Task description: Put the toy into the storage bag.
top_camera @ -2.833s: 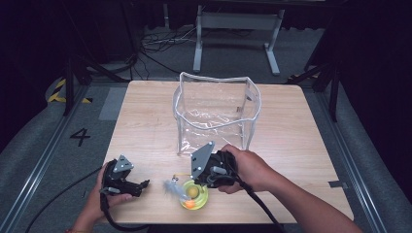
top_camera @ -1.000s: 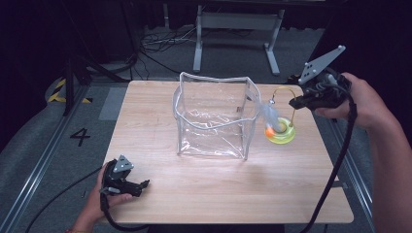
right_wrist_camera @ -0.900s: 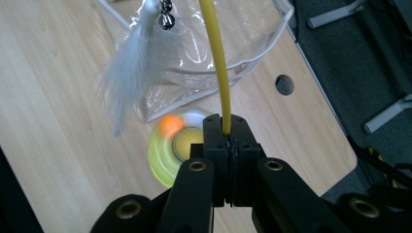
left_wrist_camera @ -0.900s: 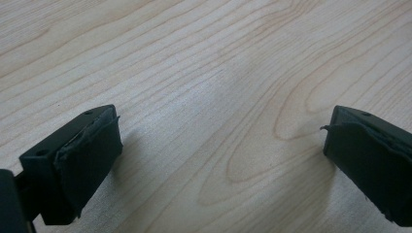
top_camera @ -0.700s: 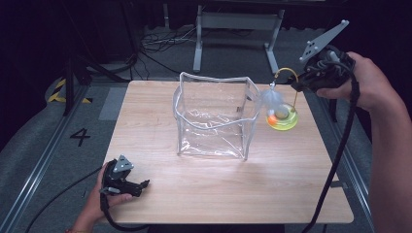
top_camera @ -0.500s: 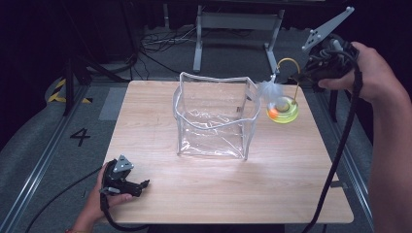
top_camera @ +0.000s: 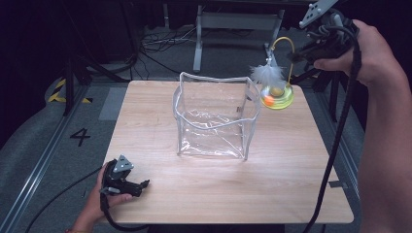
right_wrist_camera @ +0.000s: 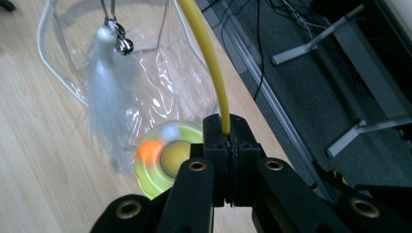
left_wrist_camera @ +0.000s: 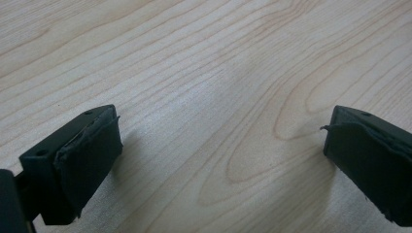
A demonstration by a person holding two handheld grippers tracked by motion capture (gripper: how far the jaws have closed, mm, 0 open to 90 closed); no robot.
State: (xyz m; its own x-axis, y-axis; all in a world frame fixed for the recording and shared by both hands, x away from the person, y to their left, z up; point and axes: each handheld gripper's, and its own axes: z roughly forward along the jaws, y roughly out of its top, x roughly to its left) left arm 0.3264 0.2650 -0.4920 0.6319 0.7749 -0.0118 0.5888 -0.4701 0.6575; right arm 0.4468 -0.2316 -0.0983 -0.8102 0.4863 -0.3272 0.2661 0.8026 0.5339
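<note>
A cat toy hangs in the air by the far right corner of the wooden table (top_camera: 272, 184): a yellow-green round base (top_camera: 278, 97) with an orange ball, a yellow wire arch (top_camera: 286, 43) and a white feather (top_camera: 266, 74). My right gripper (top_camera: 294, 56) is shut on the yellow wire (right_wrist_camera: 209, 58), high over the table's far right edge. In the right gripper view the base (right_wrist_camera: 163, 160) and feather (right_wrist_camera: 104, 97) dangle below the jaws (right_wrist_camera: 227, 132). A clear plastic bag (top_camera: 214, 116) stands open mid-table, just left of the toy. My left gripper (top_camera: 141, 184) rests open on the near left corner (left_wrist_camera: 221, 155).
A metal stand's legs (top_camera: 233, 22) and loose cables lie on the floor behind the table. A floor mark "4" (top_camera: 80, 137) sits to the left. The bag's rim (right_wrist_camera: 46, 53) is close beside the hanging feather.
The right gripper carried the toy from the table's near middle to the far right, then kept lifting it and drifting farther back. The left gripper stayed still.
</note>
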